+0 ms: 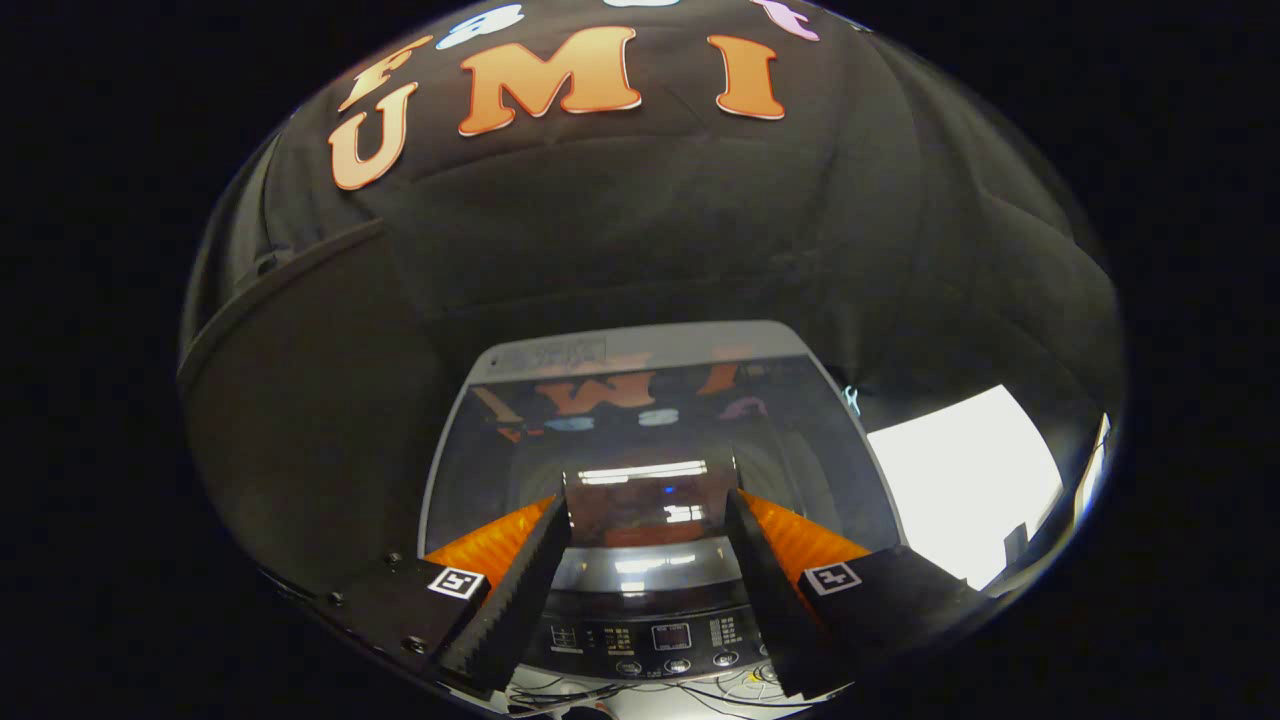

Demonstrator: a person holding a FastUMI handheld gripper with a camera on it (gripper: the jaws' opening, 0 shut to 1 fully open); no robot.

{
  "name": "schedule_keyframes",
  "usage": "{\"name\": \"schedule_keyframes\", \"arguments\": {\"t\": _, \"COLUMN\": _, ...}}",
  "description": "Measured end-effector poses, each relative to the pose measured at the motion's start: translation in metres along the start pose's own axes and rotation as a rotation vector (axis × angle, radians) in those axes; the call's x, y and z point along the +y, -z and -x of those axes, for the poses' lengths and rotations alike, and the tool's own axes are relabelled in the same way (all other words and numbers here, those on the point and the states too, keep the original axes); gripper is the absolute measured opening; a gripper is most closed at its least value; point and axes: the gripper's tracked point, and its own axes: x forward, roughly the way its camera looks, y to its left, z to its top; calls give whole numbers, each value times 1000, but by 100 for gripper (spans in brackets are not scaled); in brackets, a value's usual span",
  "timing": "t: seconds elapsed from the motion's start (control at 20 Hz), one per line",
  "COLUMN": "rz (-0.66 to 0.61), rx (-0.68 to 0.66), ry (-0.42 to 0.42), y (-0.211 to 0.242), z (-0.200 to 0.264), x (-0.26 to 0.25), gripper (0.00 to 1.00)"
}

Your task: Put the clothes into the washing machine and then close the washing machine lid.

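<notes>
A top-loading washing machine sits below me with its glass lid lying flat and closed; the glass mirrors the booth above it. Its control panel with buttons and a small display runs along the near edge, between my fingers. My gripper hovers above the lid's near part, open, with nothing between the fingers. Through the dark glass I cannot make out any clothes.
A bright white surface lies to the right of the machine. Dark cloth walls stand close behind and to the left of it. Loose cables trail in front of the control panel.
</notes>
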Motion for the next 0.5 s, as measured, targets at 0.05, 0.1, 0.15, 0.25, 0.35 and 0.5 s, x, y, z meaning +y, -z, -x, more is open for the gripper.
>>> {"name": "schedule_keyframes", "arguments": {"t": 0.05, "rz": -5, "rx": 18, "ry": 0, "y": 8, "z": 7, "x": 2, "gripper": 100}}
{"name": "schedule_keyframes", "arguments": {"t": 0.1, "rz": -13, "rx": 24, "ry": -1, "y": 9, "z": 7, "x": 2, "gripper": 100}}
{"name": "schedule_keyframes", "arguments": {"t": 0.15, "rz": -20, "rx": 23, "ry": -4, "y": 8, "z": 8, "x": 3, "gripper": 100}}
{"name": "schedule_keyframes", "arguments": {"t": 0.25, "rz": -18, "rx": -17, "ry": -2, "y": -9, "z": 18, "x": 1, "gripper": 99}}
{"name": "schedule_keyframes", "arguments": {"t": 0.35, "rz": -18, "rx": -62, "ry": -11, "y": -34, "z": 33, "x": 6, "gripper": 97}}
{"name": "schedule_keyframes", "arguments": {"t": 0.5, "rz": -22, "rx": -147, "ry": -18, "y": -82, "z": 64, "x": 13, "gripper": 98}}
